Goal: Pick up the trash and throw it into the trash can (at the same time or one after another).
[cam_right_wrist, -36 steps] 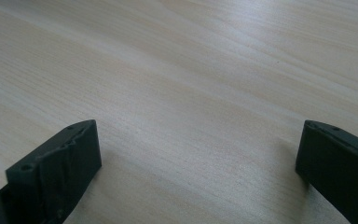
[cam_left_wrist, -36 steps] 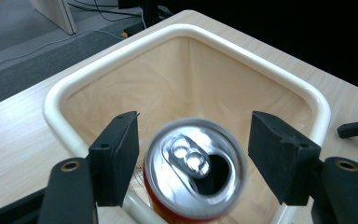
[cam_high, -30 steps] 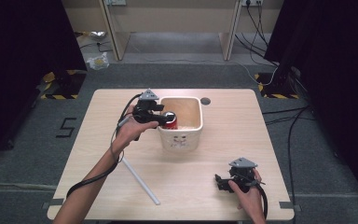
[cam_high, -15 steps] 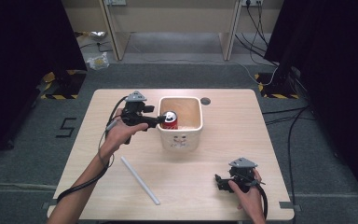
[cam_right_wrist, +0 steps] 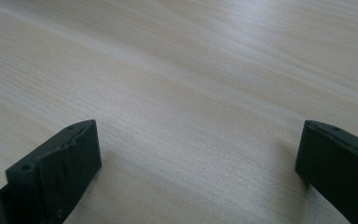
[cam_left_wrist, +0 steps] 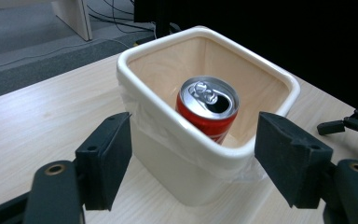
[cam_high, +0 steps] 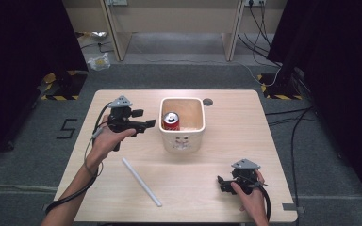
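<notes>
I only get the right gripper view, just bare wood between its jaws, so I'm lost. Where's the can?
Observer: The can stands upright inside the white bin, mid-table.
Operator: Is the left gripper on it?
Observer: No. The left gripper is left of the bin; its jaws have just been opening, with nothing between them.
Operator: Anything else around?
Observer: A white rod lies flat near the front.

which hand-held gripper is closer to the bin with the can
The left hand-held gripper, just beside the white bin; the right hand-held gripper rests near the table's front edge.
</notes>
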`<state>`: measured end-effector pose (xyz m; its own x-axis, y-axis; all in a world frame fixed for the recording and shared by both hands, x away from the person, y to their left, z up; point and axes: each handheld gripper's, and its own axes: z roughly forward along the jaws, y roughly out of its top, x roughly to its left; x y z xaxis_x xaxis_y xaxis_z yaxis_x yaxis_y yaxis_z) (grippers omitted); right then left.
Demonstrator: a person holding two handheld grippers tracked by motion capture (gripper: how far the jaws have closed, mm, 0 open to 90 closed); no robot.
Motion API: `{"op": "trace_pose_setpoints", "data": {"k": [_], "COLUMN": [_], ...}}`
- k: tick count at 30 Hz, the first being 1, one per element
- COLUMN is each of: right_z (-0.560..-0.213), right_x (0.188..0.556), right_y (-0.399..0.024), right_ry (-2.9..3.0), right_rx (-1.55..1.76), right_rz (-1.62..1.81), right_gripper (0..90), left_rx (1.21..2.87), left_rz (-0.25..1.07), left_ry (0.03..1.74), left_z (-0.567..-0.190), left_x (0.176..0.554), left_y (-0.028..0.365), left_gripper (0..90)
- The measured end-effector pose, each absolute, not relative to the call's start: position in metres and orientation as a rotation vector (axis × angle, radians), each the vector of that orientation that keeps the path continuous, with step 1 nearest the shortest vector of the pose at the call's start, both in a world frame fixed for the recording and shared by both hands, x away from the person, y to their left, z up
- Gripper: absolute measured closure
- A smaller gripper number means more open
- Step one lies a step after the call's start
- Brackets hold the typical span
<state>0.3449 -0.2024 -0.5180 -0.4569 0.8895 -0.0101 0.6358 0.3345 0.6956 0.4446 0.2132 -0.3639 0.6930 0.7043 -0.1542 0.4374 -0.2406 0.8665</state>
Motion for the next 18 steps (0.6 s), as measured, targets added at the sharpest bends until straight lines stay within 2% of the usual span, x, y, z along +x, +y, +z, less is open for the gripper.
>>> {"op": "trace_pose_setpoints", "data": {"k": [18], "right_z": [-0.518], "right_x": [0.345], "right_y": [-0.202], "right_ry": [2.215], "right_rx": [1.346], "right_rz": [0.889], "right_gripper": [0.2], "left_rx": [1.884], "left_rz": [0.36], "left_ry": [0.942], "left_z": [-0.404], "left_x": [0.402], "left_y": [0.236], "left_gripper": [27.4]}}
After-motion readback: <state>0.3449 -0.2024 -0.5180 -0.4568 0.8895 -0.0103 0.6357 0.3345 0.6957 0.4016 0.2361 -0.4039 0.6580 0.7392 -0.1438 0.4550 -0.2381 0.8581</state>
